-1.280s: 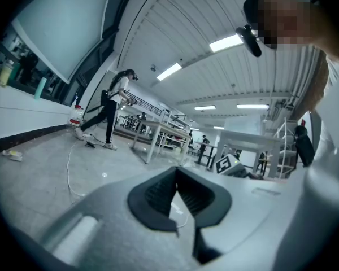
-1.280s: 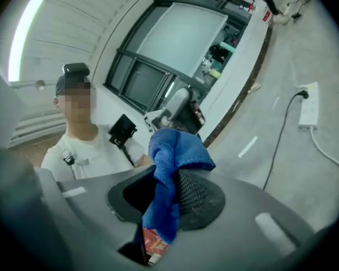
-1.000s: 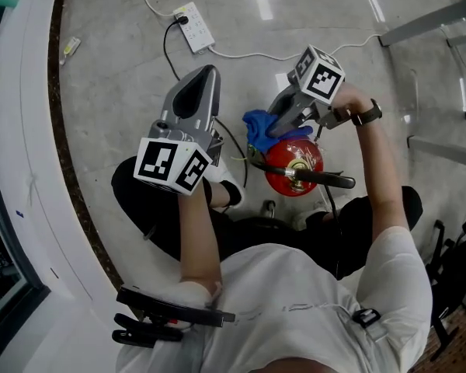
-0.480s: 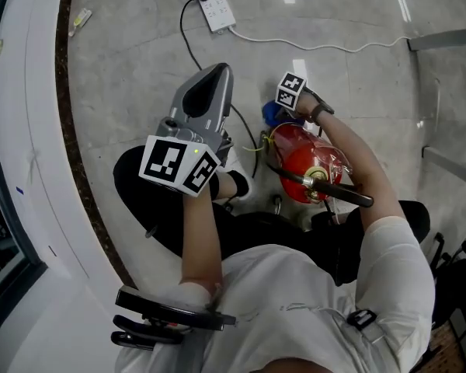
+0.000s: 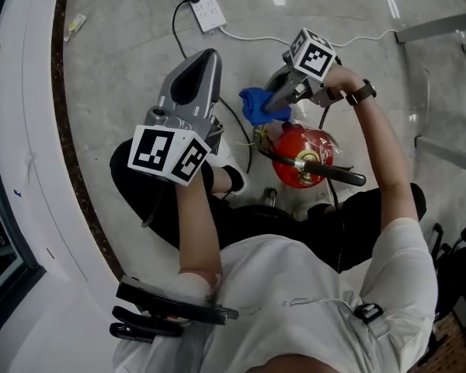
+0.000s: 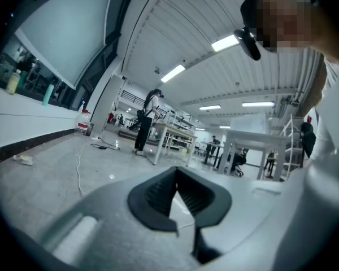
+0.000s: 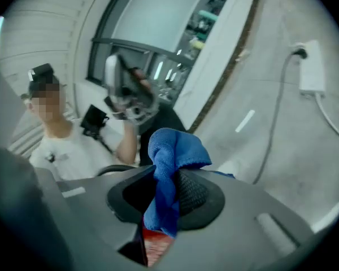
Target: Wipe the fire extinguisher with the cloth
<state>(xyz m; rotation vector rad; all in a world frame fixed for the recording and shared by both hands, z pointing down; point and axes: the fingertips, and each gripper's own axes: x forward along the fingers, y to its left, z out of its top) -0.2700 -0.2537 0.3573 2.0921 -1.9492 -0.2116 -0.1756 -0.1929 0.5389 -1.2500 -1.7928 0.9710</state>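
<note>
Grey floor (image 5: 124,53): R tongs (image 7: 163,193) w/ blue cloth (image 5: 255,104) by red extinguisher (image 5: 304,148).

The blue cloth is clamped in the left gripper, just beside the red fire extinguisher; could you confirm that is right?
Not the left: the blue cloth is clamped in the right gripper, just beside the red fire extinguisher, as the right gripper view shows.

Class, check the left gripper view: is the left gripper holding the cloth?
No, the jaws of the left gripper hold nothing; the cloth is pinched in the right gripper.
</note>
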